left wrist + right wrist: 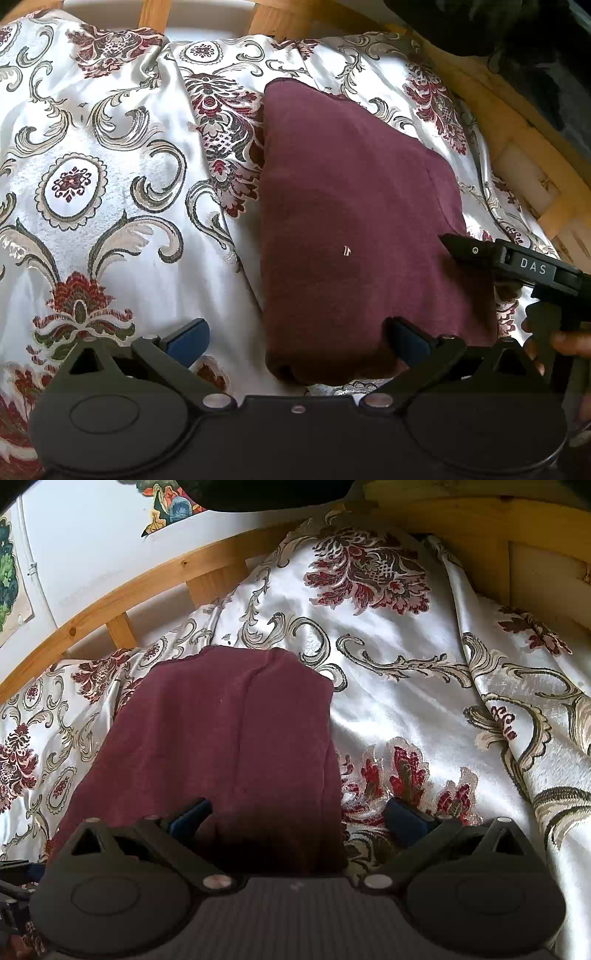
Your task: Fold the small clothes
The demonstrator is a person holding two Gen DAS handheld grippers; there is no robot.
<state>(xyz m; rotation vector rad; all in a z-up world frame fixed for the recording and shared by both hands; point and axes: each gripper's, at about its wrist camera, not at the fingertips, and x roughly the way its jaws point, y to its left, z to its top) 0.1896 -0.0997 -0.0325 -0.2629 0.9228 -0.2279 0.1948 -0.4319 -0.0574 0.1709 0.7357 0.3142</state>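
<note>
A folded maroon garment (354,229) lies on a bed spread with a white satin bedspread (122,206) patterned in red flowers and grey scrolls. The left tongs (297,341) stand wide apart over the garment's near corner, one blue pad (190,341) above bare bedspread, the other (408,341) over the cloth — nothing pressed between them. The right tongs (297,821) are likewise spread wide, straddling the garment's near right edge, gripping nothing. To the left of the garment the bedspread runs broad and flat; to its right only a narrow strip remains before the wooden bed frame (517,147). The left wrist view shows the right tool's black body marked "DAS" (532,267) reaching in over the garment's right edge, with the person's fingers (569,341) on its handle. The right wrist view alone shows a bunched ridge of bedspread (517,701) at the right, the slatted headboard (122,598) and pictures on the pale wall (92,535).
</note>
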